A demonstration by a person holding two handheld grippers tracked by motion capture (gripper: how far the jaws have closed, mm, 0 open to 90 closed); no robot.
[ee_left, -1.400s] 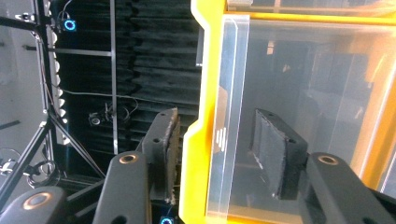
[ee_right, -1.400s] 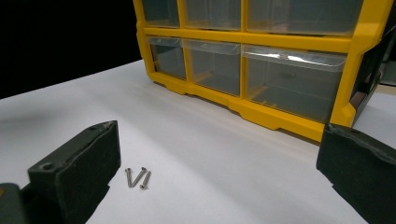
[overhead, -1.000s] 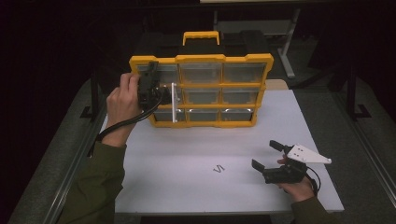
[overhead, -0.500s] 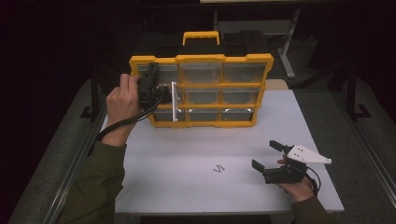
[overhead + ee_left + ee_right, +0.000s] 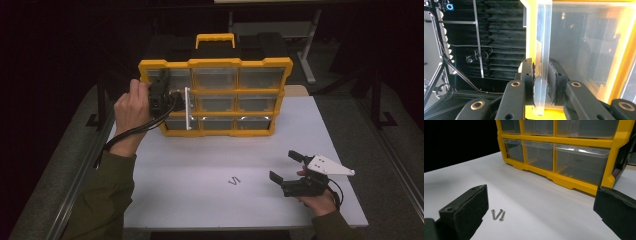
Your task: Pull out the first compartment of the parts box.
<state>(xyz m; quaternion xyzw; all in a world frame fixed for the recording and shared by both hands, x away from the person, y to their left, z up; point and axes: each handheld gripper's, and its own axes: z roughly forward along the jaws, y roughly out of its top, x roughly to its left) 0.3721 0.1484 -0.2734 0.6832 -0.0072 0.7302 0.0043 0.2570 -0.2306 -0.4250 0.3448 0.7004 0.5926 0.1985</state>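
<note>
Between left gripper [image 5: 541,85] pads: clear plastic drawer front [image 5: 543,50] of yellow organiser box [image 5: 216,95], jaws just closed, pinching it. Right gripper [image 5: 286,167] spread wide, three small metal screws [image 5: 498,214] just ahead.

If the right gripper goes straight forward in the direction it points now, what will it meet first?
Probably the three screws lying on the table just ahead of the open right gripper; if it passes above them, the yellow organizer comes next.

Left gripper [image 5: 541,82] fingers just closed (pads pinched together), right gripper [image 5: 289,167] agape.
</note>
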